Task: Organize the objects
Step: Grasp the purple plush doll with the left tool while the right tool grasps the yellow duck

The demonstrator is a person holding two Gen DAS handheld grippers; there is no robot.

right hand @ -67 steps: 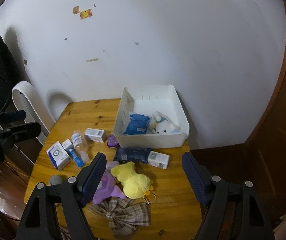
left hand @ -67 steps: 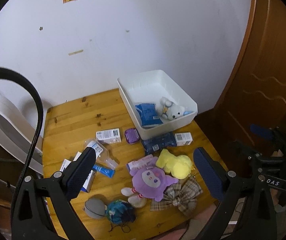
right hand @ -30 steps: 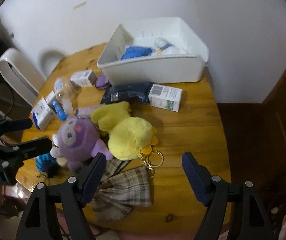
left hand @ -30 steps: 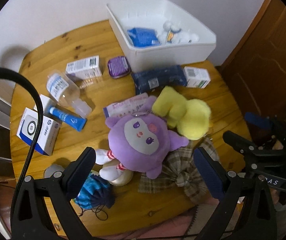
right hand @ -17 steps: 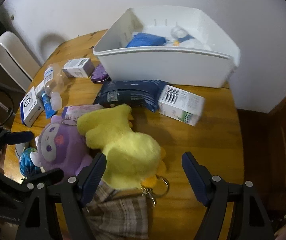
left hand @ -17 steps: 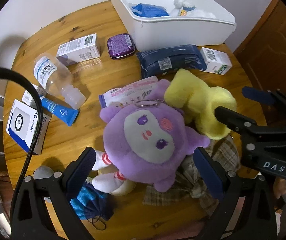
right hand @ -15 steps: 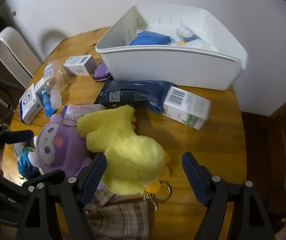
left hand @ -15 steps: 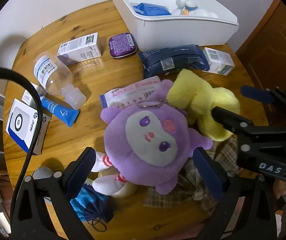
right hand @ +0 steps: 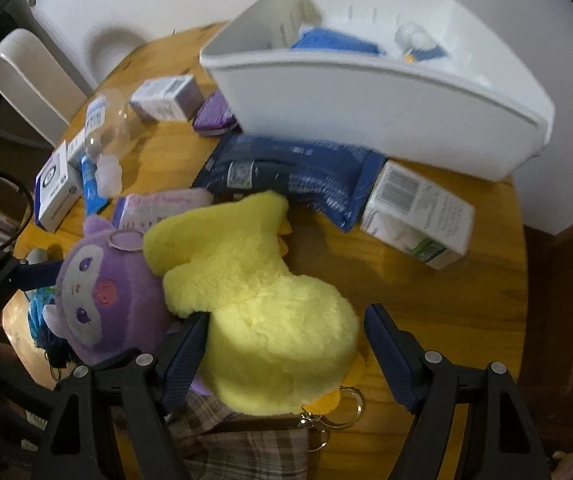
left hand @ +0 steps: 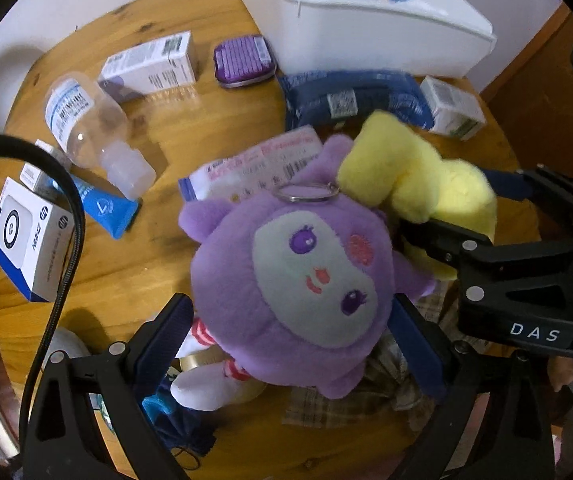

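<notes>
A purple plush [left hand: 298,276] lies face up on the round wooden table [left hand: 146,268], its head between the open jaws of my left gripper [left hand: 290,344]. A yellow plush duck [right hand: 270,312] lies beside it, its body between the open jaws of my right gripper [right hand: 286,348]. Both plushes show in each view: the duck [left hand: 418,180] in the left wrist view, the purple plush [right hand: 102,292] in the right wrist view. The right gripper's black frame [left hand: 526,276] shows in the left wrist view. A white bin [right hand: 366,92] at the back holds a blue pack and a small white plush.
Around the plushes lie a dark blue pack [left hand: 350,96], small boxes [left hand: 150,66] [right hand: 418,216], a purple case [left hand: 244,60], a clear bottle [left hand: 86,120], a blue tube [left hand: 102,208], a white-blue box [left hand: 26,244], a plaid bow [right hand: 254,452] and a pink packet [left hand: 254,164]. The table edge is near.
Both grippers have come down from high above the table and now straddle the plushes: left around the purple one, right around the yellow duck. Nothing has been gripped.
</notes>
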